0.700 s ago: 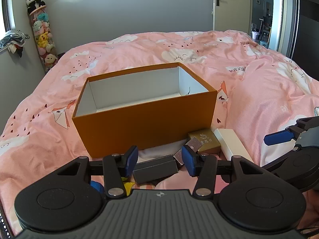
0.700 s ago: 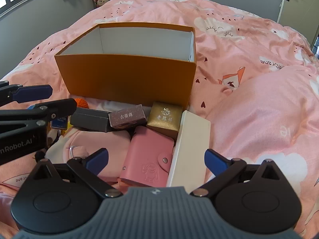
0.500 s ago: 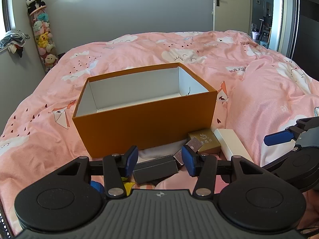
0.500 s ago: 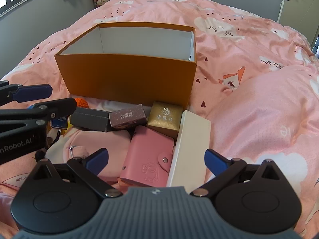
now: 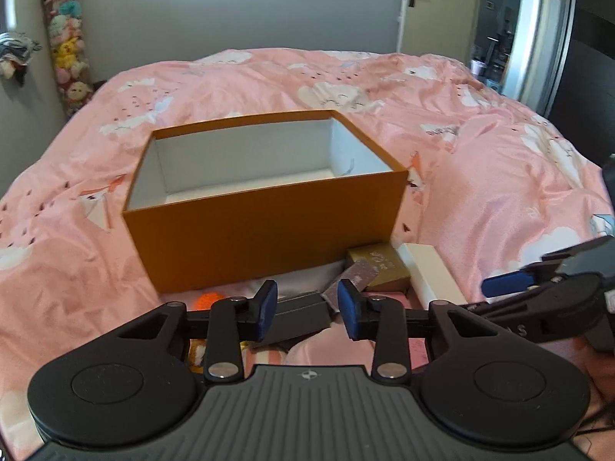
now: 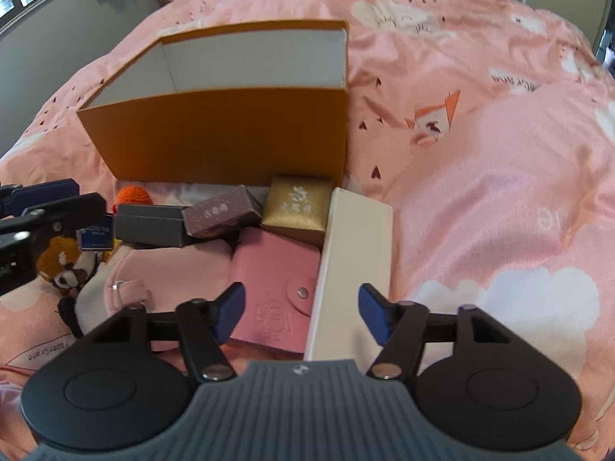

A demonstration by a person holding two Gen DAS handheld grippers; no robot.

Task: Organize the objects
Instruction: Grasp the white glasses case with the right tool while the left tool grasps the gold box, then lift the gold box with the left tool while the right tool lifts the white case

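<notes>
— Blue-padded right gripper (image 6: 301,313) nearest: stood apart, gripping nothing, poised over the pink wallet (image 6: 275,288) and the near end of the long white box (image 6: 353,269).
— And the left gripper (image 5: 307,305)?
— Narrower, yet clear of the dark grey box (image 5: 298,317) lying beyond and below its pads. Pressed on nothing.
— Further out?
— Lay clustered on the pink duvet (image 6: 499,192): maroon box (image 6: 221,211) tilted against the gold box (image 6: 298,207), orange knitted ball (image 6: 134,194) behind the grey one, red-panda plush (image 6: 67,265) off left.
— Beyond those?
— Stood open and upright, the orange carton (image 5: 265,226), white inside, just behind the pile. Showed nothing within it.
</notes>
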